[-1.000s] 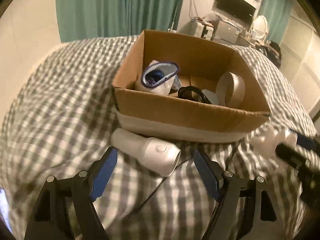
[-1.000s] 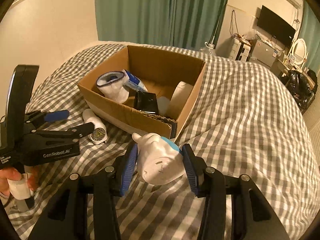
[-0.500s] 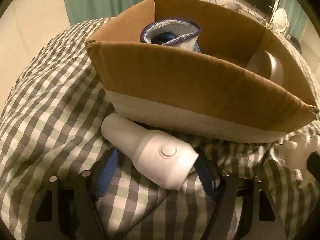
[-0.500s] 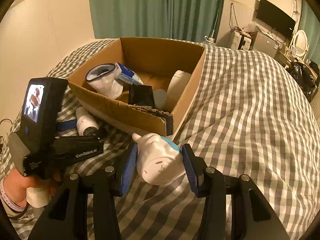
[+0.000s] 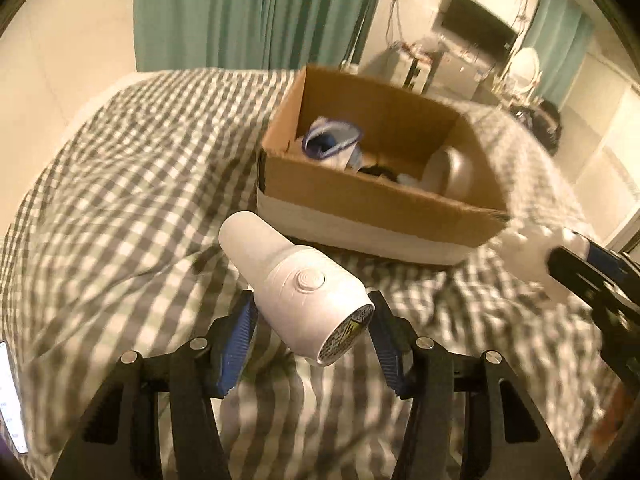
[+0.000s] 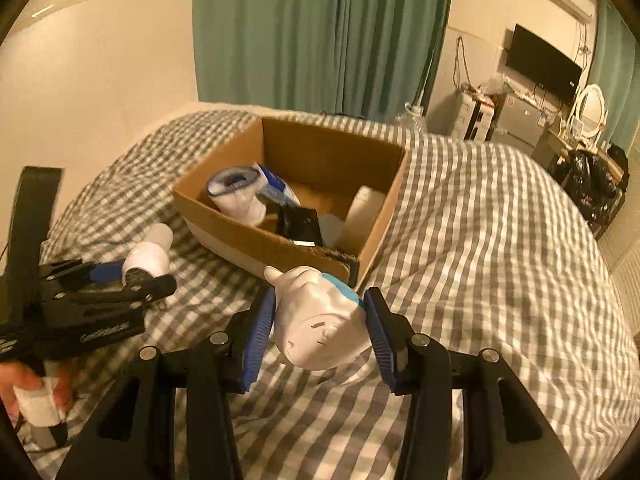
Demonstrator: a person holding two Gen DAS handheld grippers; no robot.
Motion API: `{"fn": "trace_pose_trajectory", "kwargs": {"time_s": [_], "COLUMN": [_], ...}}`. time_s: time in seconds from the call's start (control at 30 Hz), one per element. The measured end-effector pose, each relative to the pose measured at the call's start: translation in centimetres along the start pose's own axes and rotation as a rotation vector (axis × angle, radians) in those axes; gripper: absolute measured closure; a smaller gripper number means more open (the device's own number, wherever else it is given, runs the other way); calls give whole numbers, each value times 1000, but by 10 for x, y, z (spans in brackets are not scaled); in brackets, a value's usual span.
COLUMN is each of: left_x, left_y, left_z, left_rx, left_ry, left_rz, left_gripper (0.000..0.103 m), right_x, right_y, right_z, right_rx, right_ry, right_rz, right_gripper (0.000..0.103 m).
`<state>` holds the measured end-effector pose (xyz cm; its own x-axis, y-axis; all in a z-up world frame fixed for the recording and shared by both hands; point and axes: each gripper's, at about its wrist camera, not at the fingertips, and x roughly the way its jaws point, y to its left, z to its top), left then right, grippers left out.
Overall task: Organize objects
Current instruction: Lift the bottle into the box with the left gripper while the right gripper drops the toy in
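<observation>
My left gripper (image 5: 312, 340) is shut on a white hair dryer (image 5: 296, 284) and holds it above the checkered bed, in front of the open cardboard box (image 5: 372, 208). The dryer (image 6: 148, 256) and the left gripper (image 6: 132, 280) also show in the right wrist view. My right gripper (image 6: 320, 332) is shut on a white animal-shaped toy with a blue patch (image 6: 320, 316), held just before the box's near corner (image 6: 356, 264). The toy (image 5: 532, 256) shows at the right of the left wrist view.
The box holds a white sock with a blue rim (image 6: 236, 196), a blue-and-white pack (image 6: 276, 188), a black item (image 6: 300, 224) and a white tape roll (image 6: 364, 208). The checkered bedspread (image 6: 500, 240) spreads all round. Green curtains (image 6: 320, 32) hang behind; furniture stands far right.
My left gripper has closed on the hair dryer and lifted it off the bed, backing away from the box. My right gripper has risen slightly with the toy.
</observation>
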<state>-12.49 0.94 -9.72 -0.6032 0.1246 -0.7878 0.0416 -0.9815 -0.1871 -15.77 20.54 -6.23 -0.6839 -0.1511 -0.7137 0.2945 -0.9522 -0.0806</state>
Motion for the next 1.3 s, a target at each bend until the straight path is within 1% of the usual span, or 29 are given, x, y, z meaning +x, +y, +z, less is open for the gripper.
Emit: {"fn": "trace_pose_trajectory", "kwargs": {"time_s": [0.1,0.23,0.33,0.4,0.53,0.6,0.7,0.77,0.87,0.97,1.07,1.13,1.17,1.2,1.23,1.3], "left_x": [-25,-53,-58,-57,-40,-31,-3,17,48,73,97,104,104,103,99,89], "left_y": [-5,-17,-19,-25,-34,-34,-34,-33,-30,-28,-25,-23,-23,-24,-26,-30], "left_z": [7,37,64,82,115,129,145,157,167,174,176,172,170,168,164,160], "left_rx": [22,89,118,149,225,239,253,266,300,326,324,315,311,304,300,317], "left_ry": [-51,-137,-177,-198,-226,-230,-223,-216,-215,-212,-169,-160,-167,-174,-181,-183], "left_rz": [-22,-45,-56,-40,-7,-11,-22,-34,-56,-48,-73,-88,-84,-59,-37,-57], "left_gripper": [46,46,46,46,46,46,46,46,46,46,46,43,33,23,20,17], "right_x": [-13,-24,-30,-29,-15,0,25,49,89,121,143,147,145,141,137,125], "right_y": [6,15,18,17,9,0,-12,-21,-31,-36,-37,-36,-36,-38,-39,-42], "right_z": [10,32,55,68,102,116,132,141,147,143,132,127,127,126,127,127], "right_rx": [-10,-38,-51,-57,-56,-34,0,26,73,84,80,70,70,74,80,95], "right_ry": [-31,-68,-105,-121,-141,-142,-132,-116,-74,-34,-2,-2,-7,-17,-28,-54], "right_rz": [3,-1,-8,-12,-17,-8,13,21,39,49,56,66,68,69,64,68], "right_gripper": [57,57,57,57,57,57,57,57,57,57,57,57,54,49,42,38]}}
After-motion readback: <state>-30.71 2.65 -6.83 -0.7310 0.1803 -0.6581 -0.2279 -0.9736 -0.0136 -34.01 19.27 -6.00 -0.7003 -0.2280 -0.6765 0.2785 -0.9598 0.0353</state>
